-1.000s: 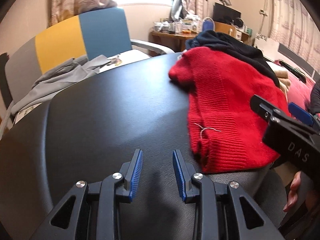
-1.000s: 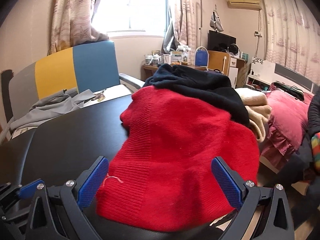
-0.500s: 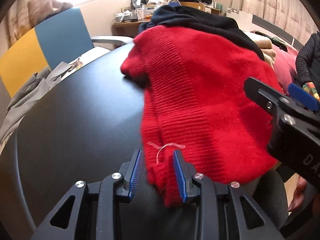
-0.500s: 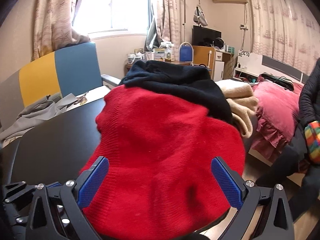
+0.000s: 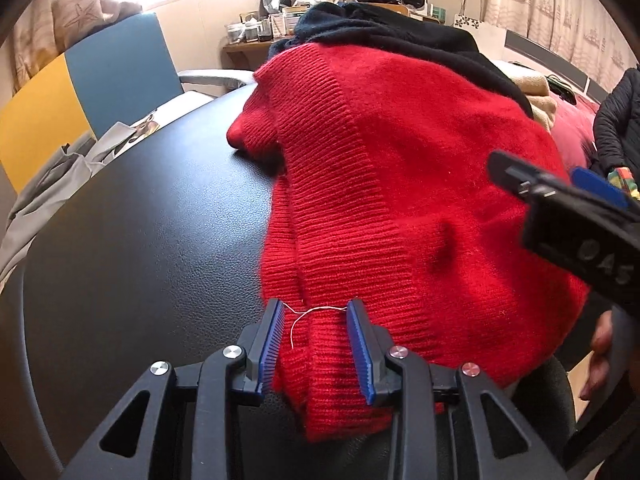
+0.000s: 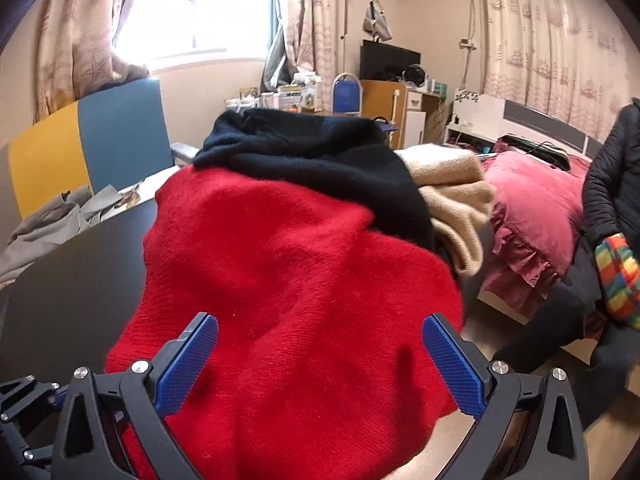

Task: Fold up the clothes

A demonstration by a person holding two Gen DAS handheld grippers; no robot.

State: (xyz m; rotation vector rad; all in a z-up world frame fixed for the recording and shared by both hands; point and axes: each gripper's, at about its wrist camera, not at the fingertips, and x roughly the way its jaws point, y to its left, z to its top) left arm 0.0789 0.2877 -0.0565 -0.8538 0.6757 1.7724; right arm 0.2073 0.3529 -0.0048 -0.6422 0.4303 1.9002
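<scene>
Red sweater between left tool

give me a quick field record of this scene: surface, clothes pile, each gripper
surface: black leather-textured table
top garment: red knitted sweater, near corner draped over the table's near edge
under it: black knitted sweater, then beige knitted garment
left gripper: ribbed hem corner and a loose white thread between its blue pads, pads not visibly pressing
right gripper: jaws wide, above the red sweater, holding nothing
aside: grey cloth on the blue and yellow chair
</scene>
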